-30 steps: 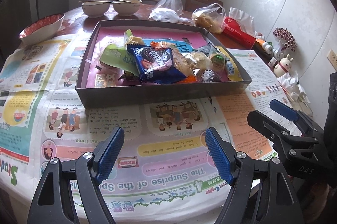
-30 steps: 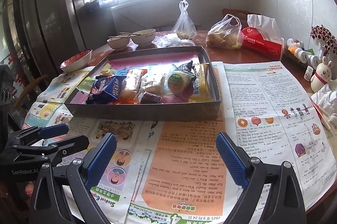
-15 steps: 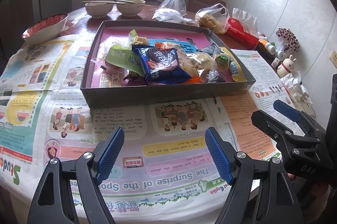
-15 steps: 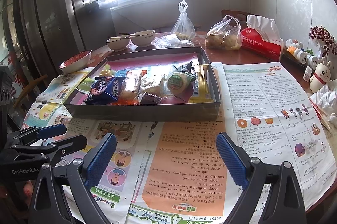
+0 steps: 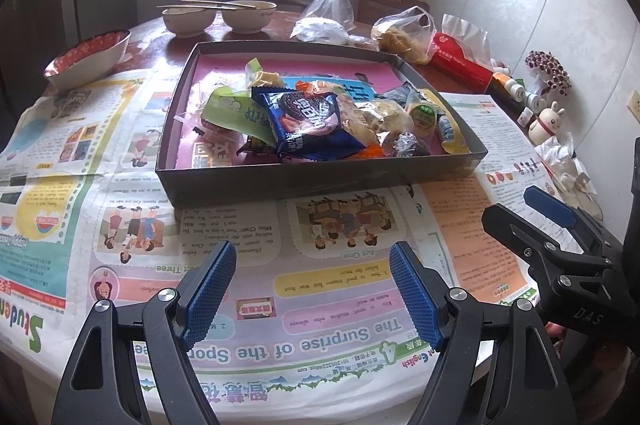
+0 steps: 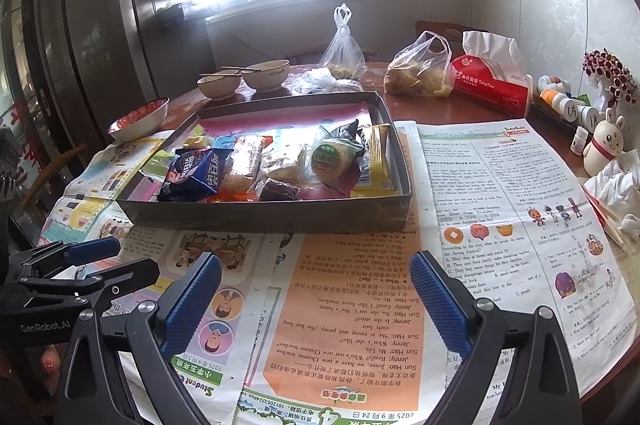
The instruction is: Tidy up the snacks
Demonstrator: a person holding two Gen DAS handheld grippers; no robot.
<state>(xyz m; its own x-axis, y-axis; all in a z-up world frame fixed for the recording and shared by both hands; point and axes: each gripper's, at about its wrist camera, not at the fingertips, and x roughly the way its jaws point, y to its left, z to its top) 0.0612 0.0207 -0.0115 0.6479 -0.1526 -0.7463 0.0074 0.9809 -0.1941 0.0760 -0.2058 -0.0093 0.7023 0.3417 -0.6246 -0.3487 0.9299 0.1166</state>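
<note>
Little has moved since a second ago: both views sit slightly closer to the grey tray (image 5: 320,181). Newspaper (image 5: 280,265) lies under the tray. Left gripper (image 5: 312,289), jaws spread and empty, hovers over the newspaper just before the tray's near wall; right gripper (image 6: 316,289) likewise. Snacks heaped inside the tray, blue cookie pack (image 5: 312,125) on top.

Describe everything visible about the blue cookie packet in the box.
The blue cookie packet is a glossy sealed wrapper, puffed, printed with a dark sandwich cookie and white characters. It lies tilted on top of the snack pile in the grey box, toward the near wall. It overlaps a green wrapper and leans against clear-wrapped pastries. Neither gripper touches it.
</note>
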